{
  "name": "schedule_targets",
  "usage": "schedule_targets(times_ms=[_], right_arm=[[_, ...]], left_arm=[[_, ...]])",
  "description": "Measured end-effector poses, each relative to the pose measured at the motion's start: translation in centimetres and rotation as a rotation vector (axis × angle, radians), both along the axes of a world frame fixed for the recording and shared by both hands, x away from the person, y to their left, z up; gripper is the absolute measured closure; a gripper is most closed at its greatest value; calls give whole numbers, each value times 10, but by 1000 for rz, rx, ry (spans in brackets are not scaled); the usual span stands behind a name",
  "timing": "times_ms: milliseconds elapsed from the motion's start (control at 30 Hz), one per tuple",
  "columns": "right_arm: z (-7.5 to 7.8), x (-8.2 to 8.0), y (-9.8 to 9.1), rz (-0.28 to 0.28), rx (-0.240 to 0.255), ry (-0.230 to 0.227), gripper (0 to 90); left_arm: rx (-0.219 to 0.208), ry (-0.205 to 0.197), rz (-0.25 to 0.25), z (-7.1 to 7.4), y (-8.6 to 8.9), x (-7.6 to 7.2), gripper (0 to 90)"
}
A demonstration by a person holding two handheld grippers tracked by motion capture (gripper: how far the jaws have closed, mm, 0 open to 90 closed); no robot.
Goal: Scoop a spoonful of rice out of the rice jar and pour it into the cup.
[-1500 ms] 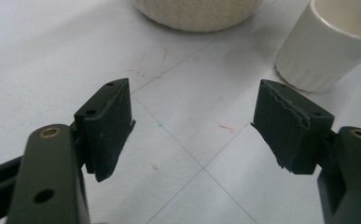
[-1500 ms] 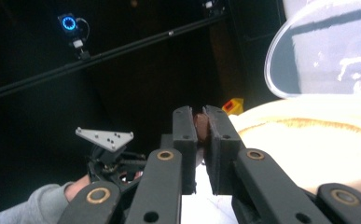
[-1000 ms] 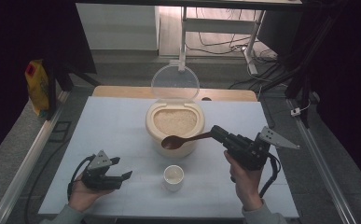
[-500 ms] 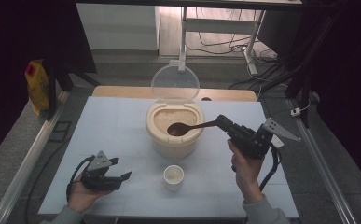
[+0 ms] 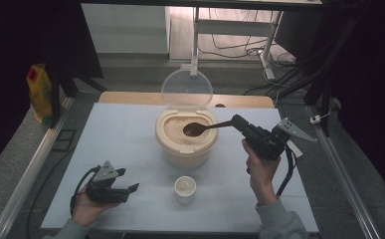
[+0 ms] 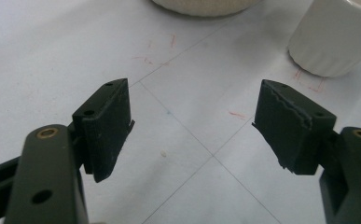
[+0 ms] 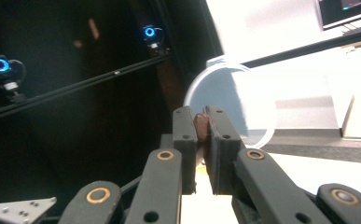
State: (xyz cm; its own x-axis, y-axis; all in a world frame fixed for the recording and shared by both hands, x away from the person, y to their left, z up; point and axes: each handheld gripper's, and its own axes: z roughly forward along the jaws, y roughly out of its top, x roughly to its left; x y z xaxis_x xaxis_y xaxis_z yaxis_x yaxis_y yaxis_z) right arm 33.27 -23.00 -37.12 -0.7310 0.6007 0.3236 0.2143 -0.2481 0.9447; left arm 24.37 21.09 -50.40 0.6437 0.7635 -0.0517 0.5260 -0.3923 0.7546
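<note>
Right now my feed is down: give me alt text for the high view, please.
The right gripper holds a brown spoon over the grain in an open tub. A small white cup stands in front of it; the left gripper rests open on the table.

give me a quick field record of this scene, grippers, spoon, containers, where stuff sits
right gripper: shut on the handle of the brown spoon
spoon bowl: over the open rice container, above the grains
container lid: clear, hinged open, standing upright at the back
left gripper: open, nothing between the jaws, low over the table
small white cup: upright on the table, in front of the container, apart from it
yellow bag: off the table, at far left
</note>
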Motion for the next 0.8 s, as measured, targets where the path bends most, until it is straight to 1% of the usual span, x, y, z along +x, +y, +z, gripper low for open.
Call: schedule_targets(times_ms=[133,300,367,433,533,667,800], right_arm=[[-1,8,0,-39,-15,8,833],[0,15,3,-75,-63,19,833],[0,15,3,-86,-78,18,833],[0,14,4,-101,-105,15,833],[0,13,3,-114,-127,21,833],[0,14,6,-131,-172,32,833],[-1,16,10,-124,-184,61,834]], left_arm=[[3,3,-3,0,-1,0,267],[3,4,-4,0,-1,0,266],[2,3,-3,0,-1,0,266],[3,2,-3,0,0,0,266],[4,4,-5,-1,-1,1,266],[6,2,-7,0,-2,0,266],[6,2,-5,0,-2,0,266]])
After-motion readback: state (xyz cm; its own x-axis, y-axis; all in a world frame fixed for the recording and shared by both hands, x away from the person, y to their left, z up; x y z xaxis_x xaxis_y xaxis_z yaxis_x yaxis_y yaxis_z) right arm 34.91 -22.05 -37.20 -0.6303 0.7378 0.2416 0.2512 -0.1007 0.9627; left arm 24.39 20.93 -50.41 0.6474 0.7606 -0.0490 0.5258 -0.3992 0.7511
